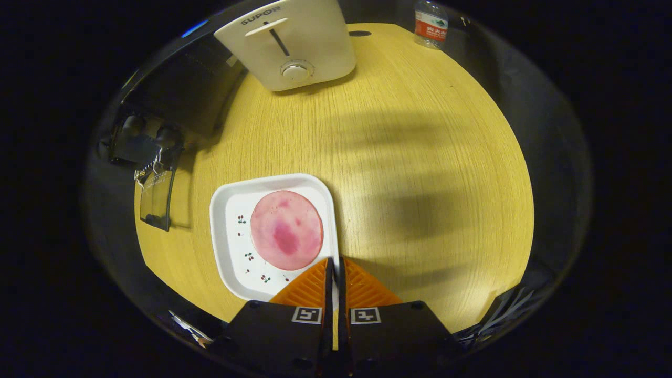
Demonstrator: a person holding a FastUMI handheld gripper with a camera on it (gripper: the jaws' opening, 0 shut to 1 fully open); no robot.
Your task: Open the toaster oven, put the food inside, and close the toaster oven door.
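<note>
The food is a round pink slice [286, 230], like ham. It lies flat on a white square plate [224, 239] with little cherry pictures on it. The plate sits on the yellow wood table [420, 157], just ahead of my fingers and a bit to their left.

I think the slice is thin, soft and floppy. It looks light. It may be a bit slick too, so it could slide or fold when I pinch it. It lies flat, so there is no easy edge to get under. I think the best spot to hold is the edge of the slice closest to me, near the plate's rim. Or I could take the plate by its rim, which is stiff but may be smooth and could break if it drops.

My gripper [334, 262] is almost closed. The two fingers sit very close, with just a thin gap, and they hold nothing. Their tips hang over the near corner of the plate.

Far across the table stands a white toaster [289, 42] with a slide and a round knob. Beyond it, at the table's far edge, is a small water bottle [430, 23]. A dark clamp thing [152, 178] sits at the table's left edge.
</note>
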